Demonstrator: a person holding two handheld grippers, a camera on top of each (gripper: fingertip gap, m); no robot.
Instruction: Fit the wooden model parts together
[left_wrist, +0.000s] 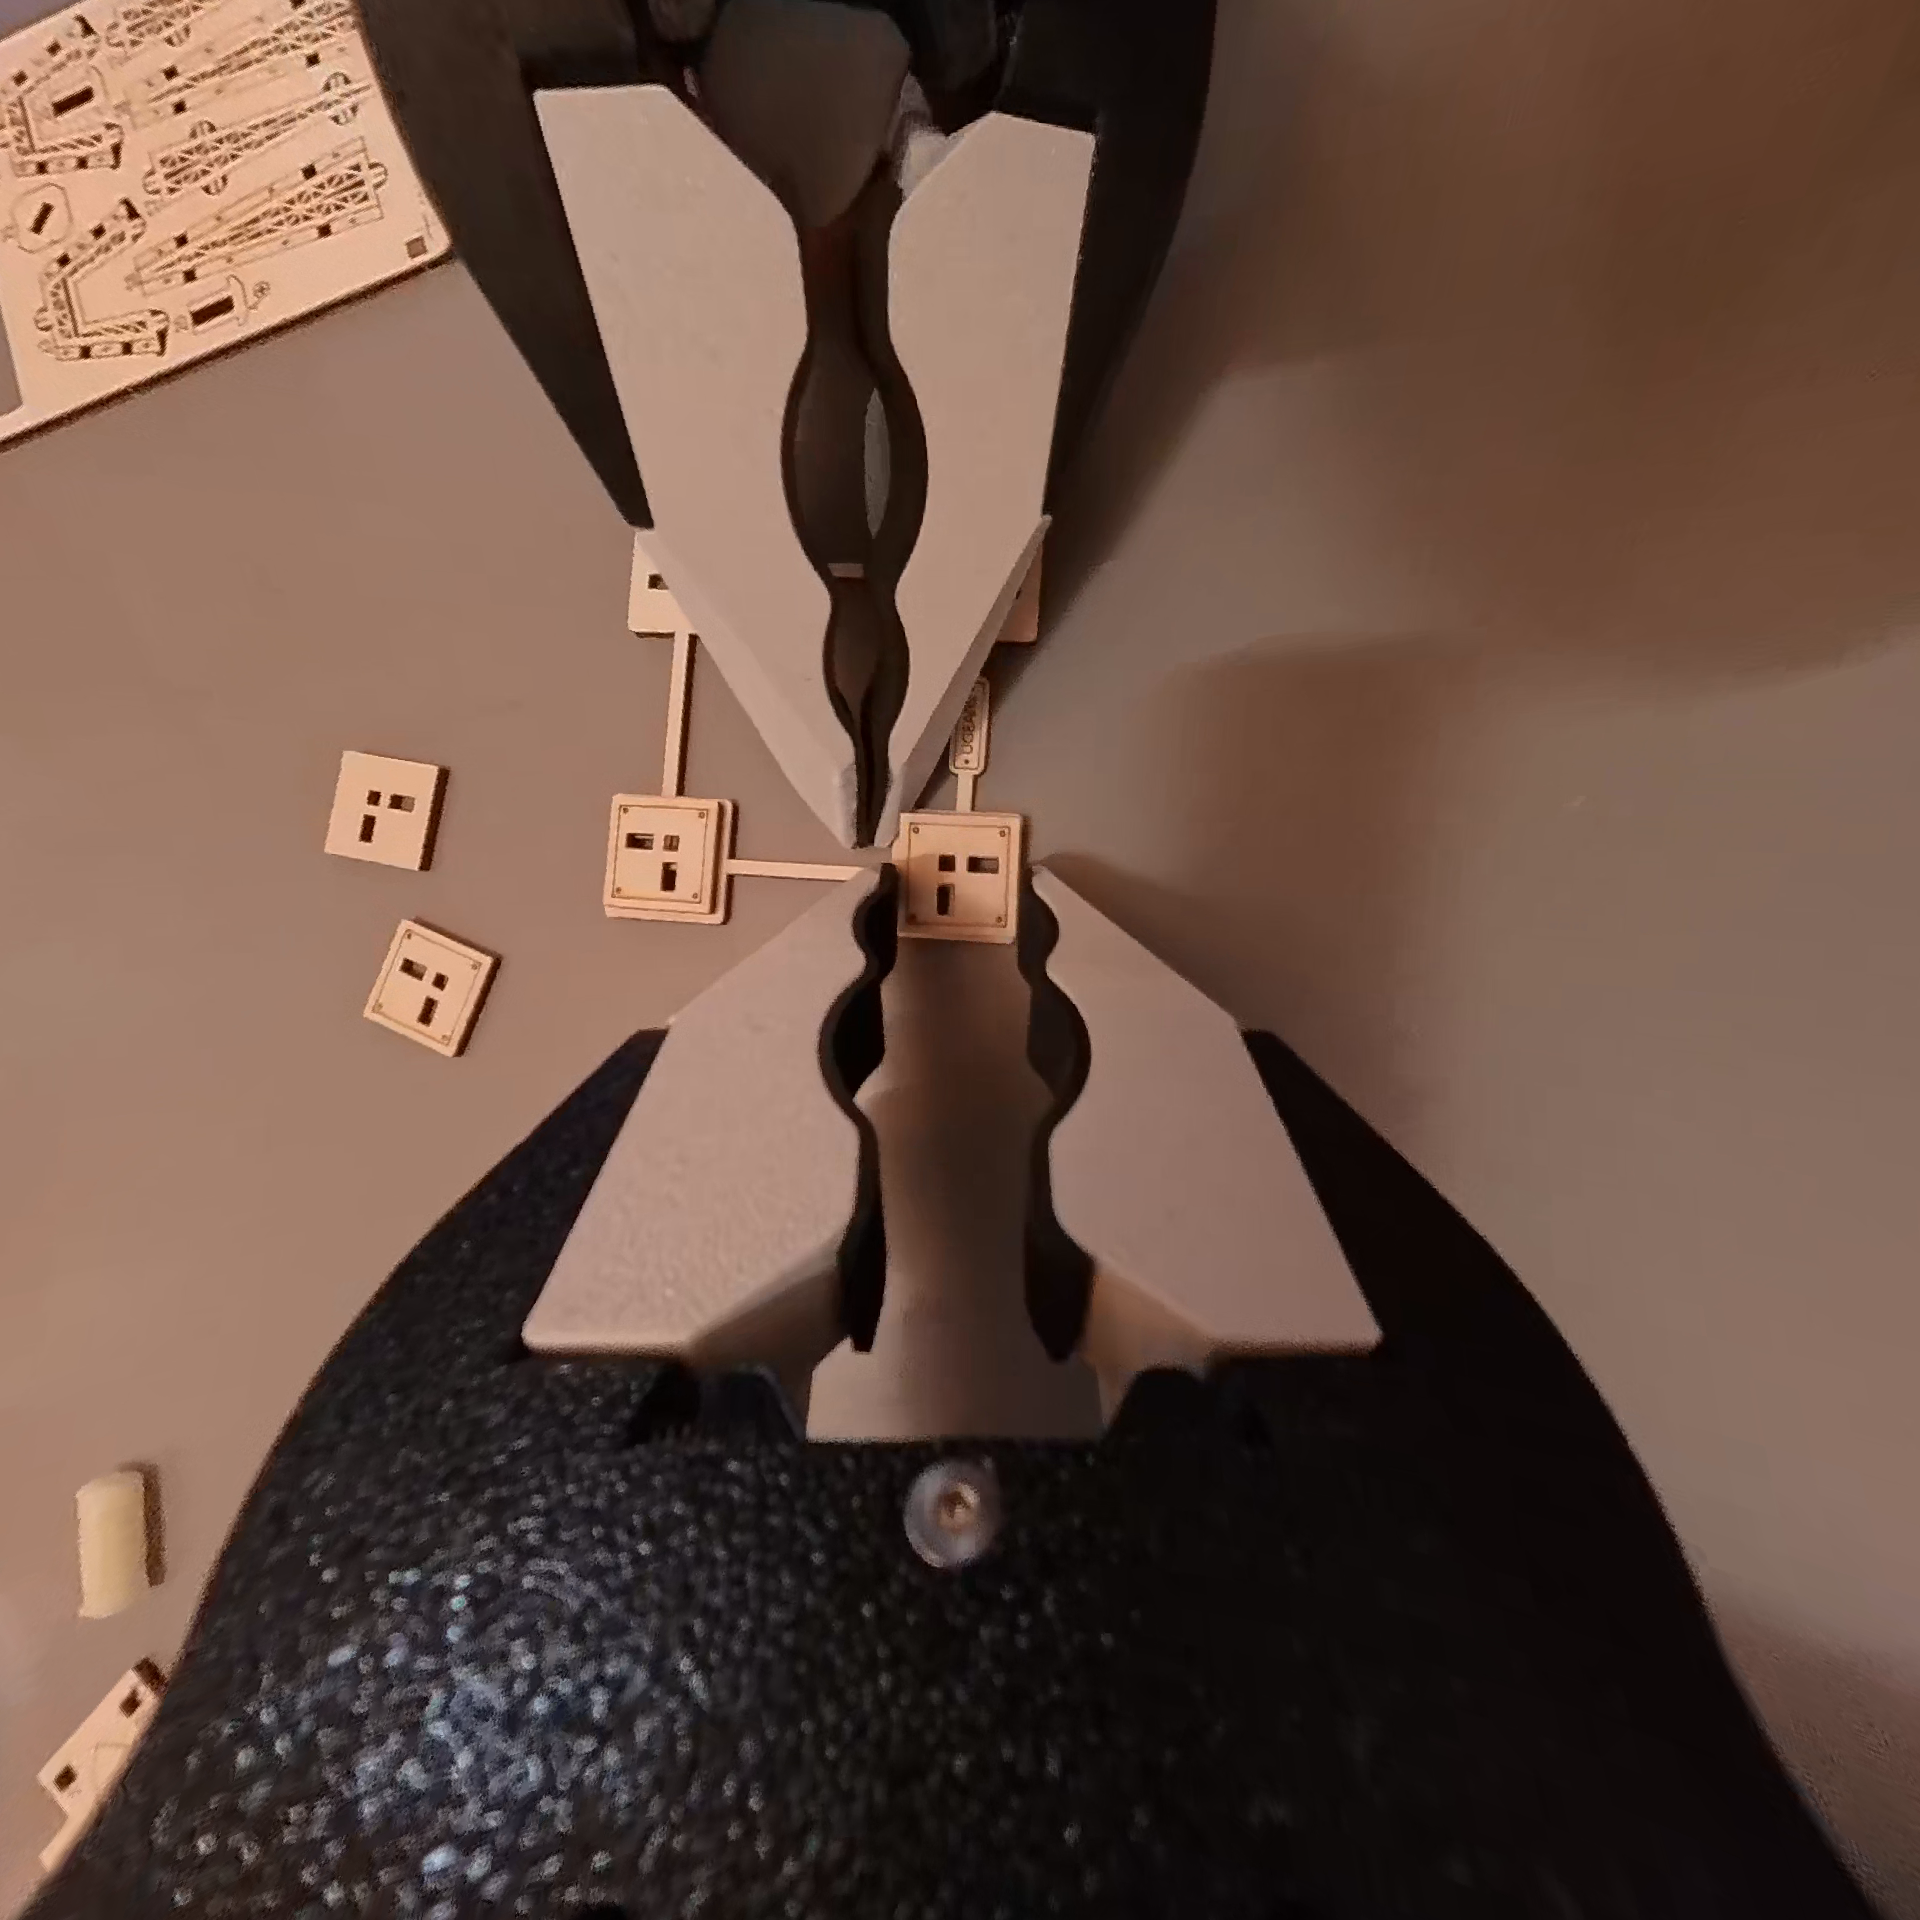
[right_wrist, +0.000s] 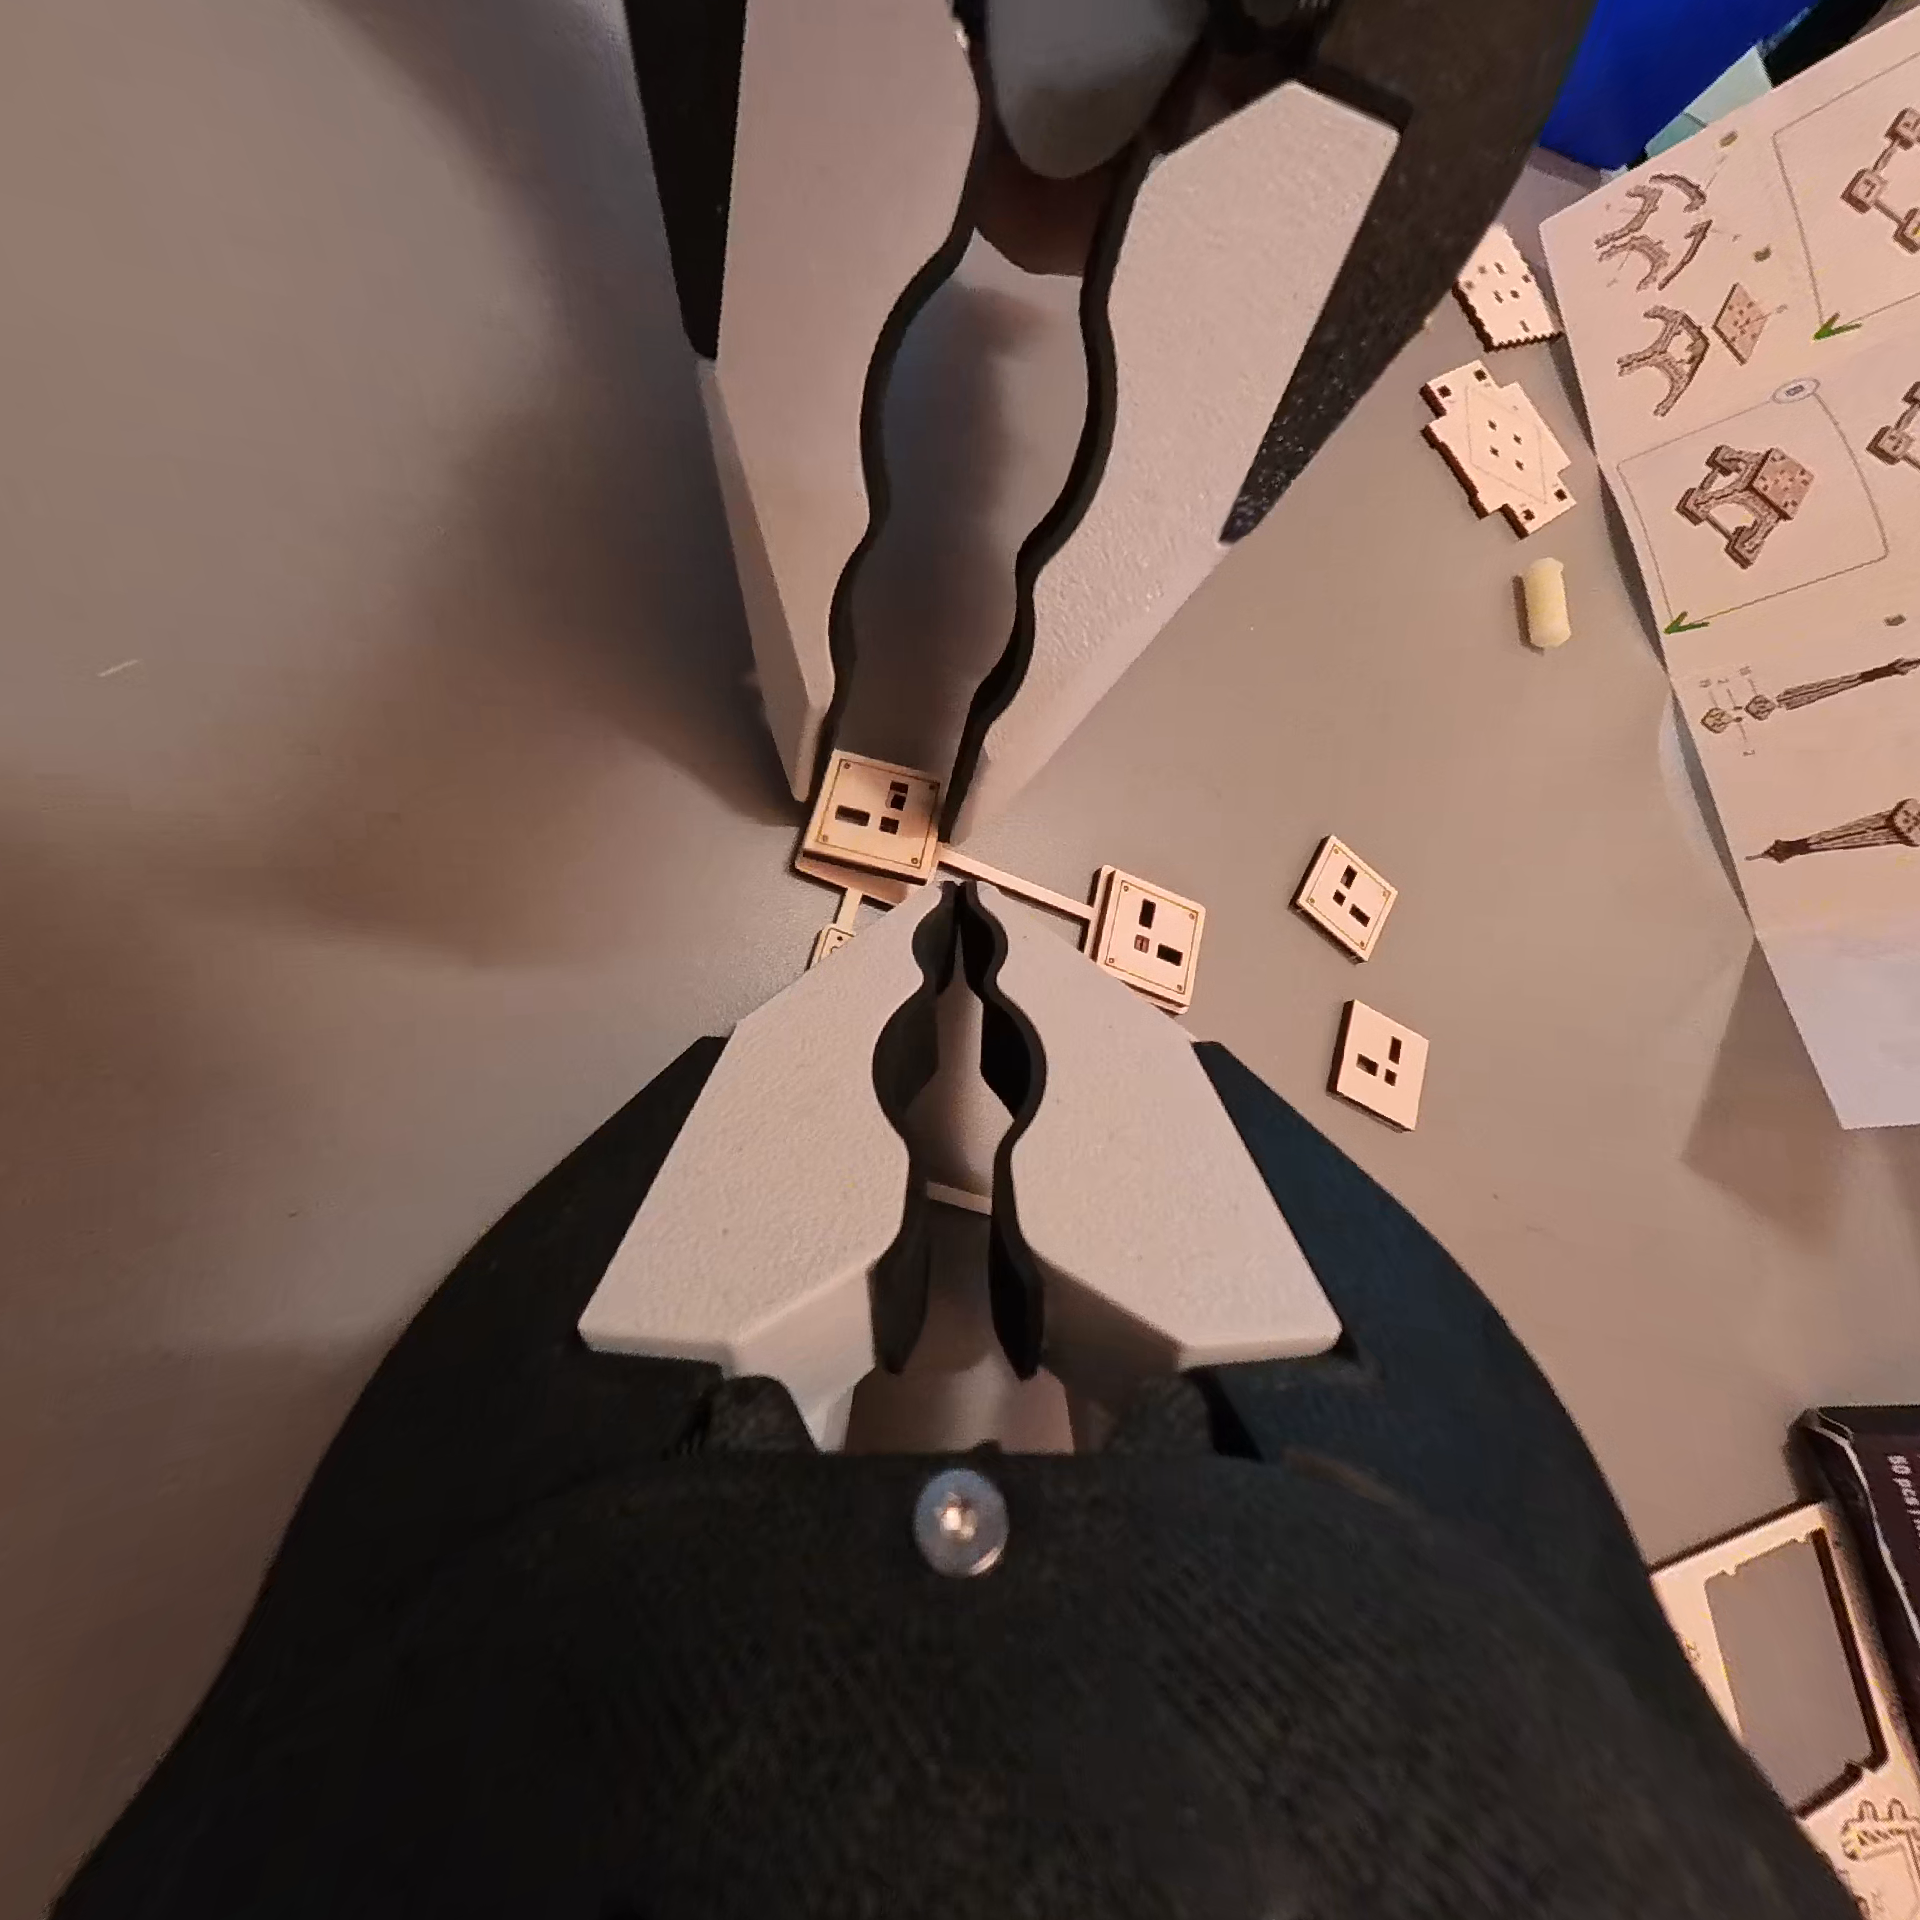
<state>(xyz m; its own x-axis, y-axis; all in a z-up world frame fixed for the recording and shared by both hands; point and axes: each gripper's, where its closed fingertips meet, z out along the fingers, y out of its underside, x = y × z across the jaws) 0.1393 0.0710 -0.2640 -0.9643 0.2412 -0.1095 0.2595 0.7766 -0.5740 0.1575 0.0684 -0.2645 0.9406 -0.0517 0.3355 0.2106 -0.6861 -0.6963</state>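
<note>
We are holding left gripper (left_wrist: 961, 883) open around square tile (left_wrist: 958, 879) on grey table (left_wrist: 312, 623), tile sitting between fingertips. We are pinching thin connecting strip (right_wrist: 1013, 879) with right gripper (right_wrist: 956, 902), jaws closed, just beside that tile. Loose squares (right_wrist: 1345, 898) lying farther right.

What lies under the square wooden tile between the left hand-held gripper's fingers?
Another tile edge peeks out beneath the square wooden tile, on the grey table. Whether they are joined is hidden.
</note>
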